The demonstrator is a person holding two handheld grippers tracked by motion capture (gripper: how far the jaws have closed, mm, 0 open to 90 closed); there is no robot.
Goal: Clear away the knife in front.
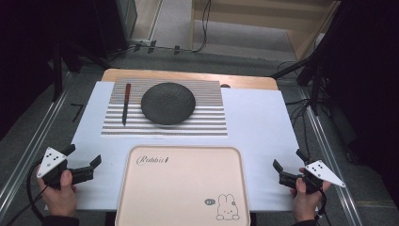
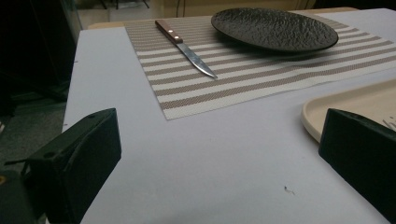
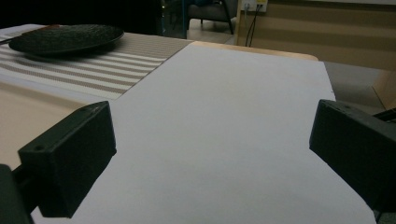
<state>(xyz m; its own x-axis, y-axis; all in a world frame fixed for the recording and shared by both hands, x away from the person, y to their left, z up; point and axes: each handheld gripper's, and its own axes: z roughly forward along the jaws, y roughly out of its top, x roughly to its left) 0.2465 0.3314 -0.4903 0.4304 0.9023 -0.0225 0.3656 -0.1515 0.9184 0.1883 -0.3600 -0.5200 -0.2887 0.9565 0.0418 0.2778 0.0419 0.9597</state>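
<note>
tray (image 1: 183, 188): pale pink, rounded corners, rabbit print, empty, flat on tabletop near front edge | knife (image 1: 126, 103): wooden handle, steel blade, flat on striped placemat (image 1: 207, 123), left of black plate (image 1: 168, 103)

The person's left hand (image 1: 60, 188) grips the left gripper (image 1: 84, 157) low at the near left, its jaws spread wide and pointing up and to the right with nothing between them. The right hand (image 1: 306, 194) holds the right gripper (image 1: 289, 160) at the near right, jaws also wide apart and empty, pointing up and to the left. Both hands are well apart.
</note>
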